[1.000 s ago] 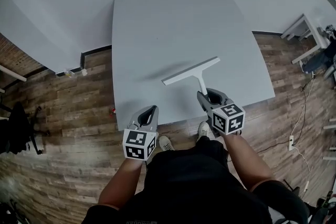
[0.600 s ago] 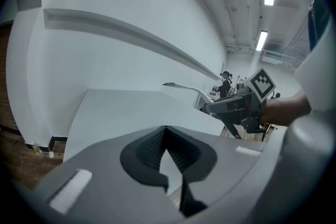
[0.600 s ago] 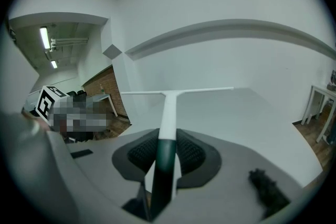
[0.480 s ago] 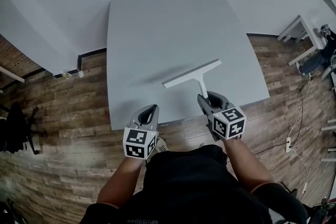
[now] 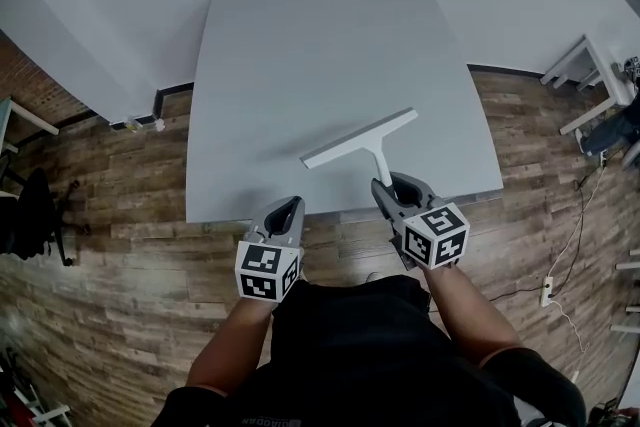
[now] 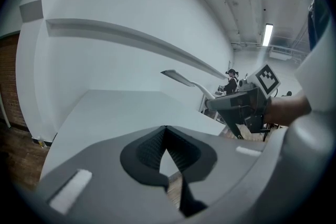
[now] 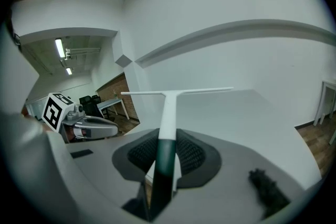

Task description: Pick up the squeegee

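Observation:
The white squeegee (image 5: 360,138) hangs over the near part of the grey table (image 5: 300,45), blade crosswise and away from me. Its dark handle end sits between the jaws of my right gripper (image 5: 384,183), which is shut on it. In the right gripper view the squeegee (image 7: 169,107) runs straight out from the right gripper (image 7: 165,136) to a T-shaped blade. My left gripper (image 5: 290,206) hovers over the floor just off the table's front edge, jaws shut with nothing in them. The left gripper view shows the left gripper (image 6: 166,127) with its tips touching, and the squeegee (image 6: 184,79) off to the right.
Wooden plank floor (image 5: 120,245) surrounds the table. A white wall (image 5: 120,5) stands behind it. A small white table (image 5: 585,65) is at the far right, a black chair (image 5: 35,215) at the far left, and a cable (image 5: 575,215) lies on the floor.
Both grippers have drawn back from the table towards me, the right one carrying the squeegee. The left gripper, earlier over the table's front edge, is now over the floor.

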A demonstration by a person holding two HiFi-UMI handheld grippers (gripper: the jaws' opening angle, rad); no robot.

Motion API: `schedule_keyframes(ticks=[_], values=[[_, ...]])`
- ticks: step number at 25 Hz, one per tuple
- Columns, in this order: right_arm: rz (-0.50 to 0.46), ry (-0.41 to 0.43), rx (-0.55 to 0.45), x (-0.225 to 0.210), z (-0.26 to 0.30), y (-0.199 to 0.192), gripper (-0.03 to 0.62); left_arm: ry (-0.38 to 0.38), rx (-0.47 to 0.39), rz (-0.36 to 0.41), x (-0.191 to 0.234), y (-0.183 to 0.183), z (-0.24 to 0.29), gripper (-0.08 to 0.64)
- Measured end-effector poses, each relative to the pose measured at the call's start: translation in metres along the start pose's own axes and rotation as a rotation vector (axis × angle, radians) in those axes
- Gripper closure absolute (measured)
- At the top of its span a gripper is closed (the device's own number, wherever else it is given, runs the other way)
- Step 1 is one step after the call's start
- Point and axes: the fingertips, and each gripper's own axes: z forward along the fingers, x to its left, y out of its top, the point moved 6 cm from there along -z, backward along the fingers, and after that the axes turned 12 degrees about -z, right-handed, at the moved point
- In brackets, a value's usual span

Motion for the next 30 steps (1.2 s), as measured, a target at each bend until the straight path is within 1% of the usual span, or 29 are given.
schedule_keyframes(ticks=[7,12,16,20,23,25,30], values=[[0.018,0.039,-0.033,-0.015,-0.036,-0.018,0.495,0.037,-0.015,0.036,-0.052,-0.018,0.000,0.554],[0.010,0.072,-0.070,-0.030,-0.089,-0.038,0.495,0.080,-0.041,0.030,-0.108,-0.042,-0.005,0.554],[0.032,0.080,-0.076,-0.038,-0.113,-0.050,0.495,0.106,-0.033,0.012,-0.135,-0.057,-0.016,0.554],[0.059,0.082,-0.075,-0.033,-0.117,-0.054,0.495,0.129,-0.016,0.016,-0.136,-0.059,-0.035,0.554],[0.072,0.082,-0.072,-0.023,-0.117,-0.056,0.495,0.130,-0.018,-0.033,-0.125,-0.057,-0.044,0.554],[0.081,0.072,-0.070,-0.017,-0.116,-0.056,0.495,0.117,-0.021,-0.056,-0.118,-0.052,-0.047,0.554],[0.116,0.030,-0.073,0.004,-0.112,-0.052,0.495,0.079,-0.012,-0.007,-0.099,-0.034,-0.062,0.554]])
